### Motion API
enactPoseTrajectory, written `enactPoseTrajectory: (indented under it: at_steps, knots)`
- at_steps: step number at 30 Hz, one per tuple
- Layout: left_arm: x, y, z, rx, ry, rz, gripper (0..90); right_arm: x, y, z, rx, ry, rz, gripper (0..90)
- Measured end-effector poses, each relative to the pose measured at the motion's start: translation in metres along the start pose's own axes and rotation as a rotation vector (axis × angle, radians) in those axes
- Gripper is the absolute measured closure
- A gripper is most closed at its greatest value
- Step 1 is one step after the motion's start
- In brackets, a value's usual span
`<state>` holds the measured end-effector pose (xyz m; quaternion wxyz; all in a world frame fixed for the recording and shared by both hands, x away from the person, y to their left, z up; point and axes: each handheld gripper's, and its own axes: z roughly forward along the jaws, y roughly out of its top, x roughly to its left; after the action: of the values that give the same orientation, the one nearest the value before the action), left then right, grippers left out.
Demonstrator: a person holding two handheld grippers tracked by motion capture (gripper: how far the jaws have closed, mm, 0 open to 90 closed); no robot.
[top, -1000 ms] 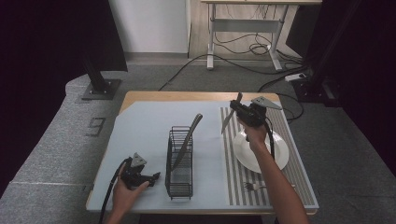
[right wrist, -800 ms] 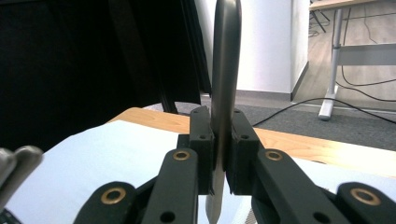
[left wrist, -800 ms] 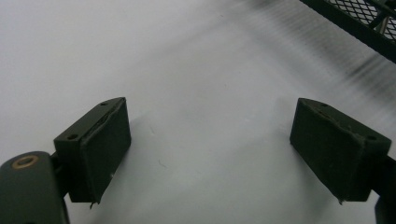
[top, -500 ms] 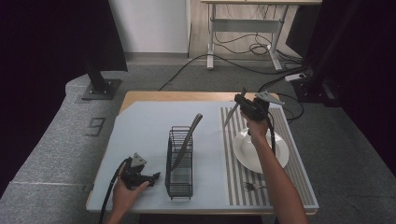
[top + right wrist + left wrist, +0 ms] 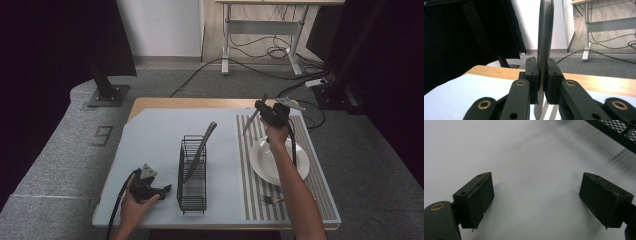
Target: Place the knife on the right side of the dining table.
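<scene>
My right gripper (image 5: 266, 111) hangs over the far end of the striped placemat (image 5: 250, 175), shut on a metal table knife (image 5: 251, 122) that slants down to the left. In the right gripper view the knife (image 5: 545, 35) stands upright, pinched between the two pads of this gripper (image 5: 541, 77). A white plate (image 5: 265, 162) lies on the mat under the person's forearm. My left gripper (image 5: 162, 190) rests on the table at the front left, open, with only bare tabletop between its pads (image 5: 477, 197). Beside it stands a black wire rack (image 5: 192, 175).
A long grey utensil (image 5: 202, 145) leans out of the rack, whose mesh edge (image 5: 614, 132) shows in the left gripper view. A fork (image 5: 272, 200) lies on the mat near the front edge. Past the far table edge are a desk frame and floor cables.
My right gripper has carried the knife a little farther away and to the right over the mat. The left hand has stayed put.
</scene>
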<state>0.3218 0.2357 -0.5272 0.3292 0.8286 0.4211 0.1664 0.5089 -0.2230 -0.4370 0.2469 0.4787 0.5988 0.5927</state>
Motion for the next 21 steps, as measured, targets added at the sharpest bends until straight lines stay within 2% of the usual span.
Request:
enactPoseTrajectory:
  at_steps: [11, 21]
  knots:
    - [0.0, 0.0, 0.0, 0.0, 0.001, 0.0, 11.8, -0.025, -0.004, -0.009, 0.025, -0.079, 0.029, 78.8]
    - [0.0, 0.0, 0.0, 0.0, 0.001, 0.001, 11.8, -0.043, -0.008, -0.011, 0.045, -0.122, 0.047, 75.8]
